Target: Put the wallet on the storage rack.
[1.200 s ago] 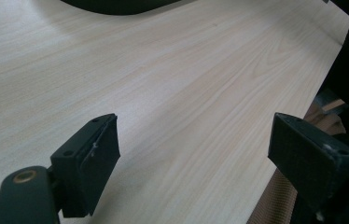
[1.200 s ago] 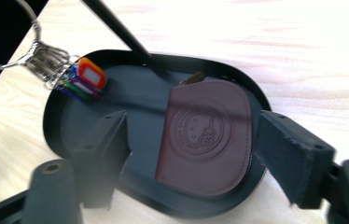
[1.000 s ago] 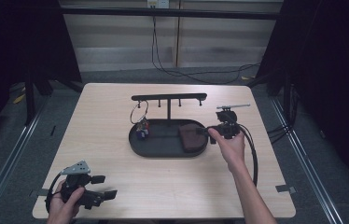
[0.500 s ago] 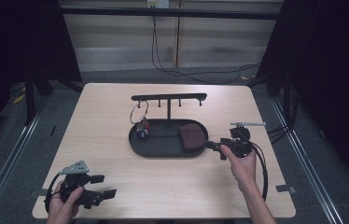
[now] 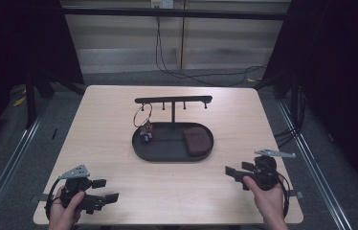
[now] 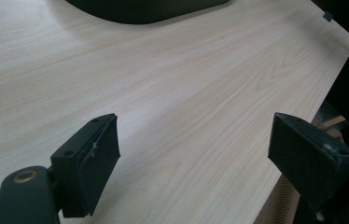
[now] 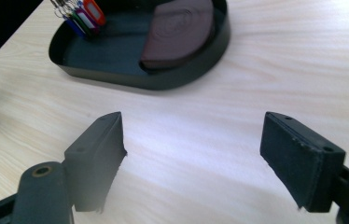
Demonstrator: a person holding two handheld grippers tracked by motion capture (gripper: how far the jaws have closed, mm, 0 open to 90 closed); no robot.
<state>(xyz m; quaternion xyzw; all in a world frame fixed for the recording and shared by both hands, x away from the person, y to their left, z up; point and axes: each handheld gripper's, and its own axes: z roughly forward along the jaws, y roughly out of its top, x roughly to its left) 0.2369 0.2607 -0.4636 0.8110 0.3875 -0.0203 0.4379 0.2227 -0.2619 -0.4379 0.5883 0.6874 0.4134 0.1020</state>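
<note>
Both claws wide and empty at the worktop's near edge

The brown pouch (image 7: pixel 177 30) lies in the black tray (image 7: pixel 196 74) just ahead of the right claw (image 7: pixel 210 163); approach low and level. The left claw (image 6: pixel 210 163) rests well aside.

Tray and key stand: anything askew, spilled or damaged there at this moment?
Nothing stands out. The black oval tray sits flat on the table, the dark brown wallet lies inside it at one end, and the key ring with coloured tags hangs from the stand's bar. Both grippers, left and right, are open and empty.
</note>
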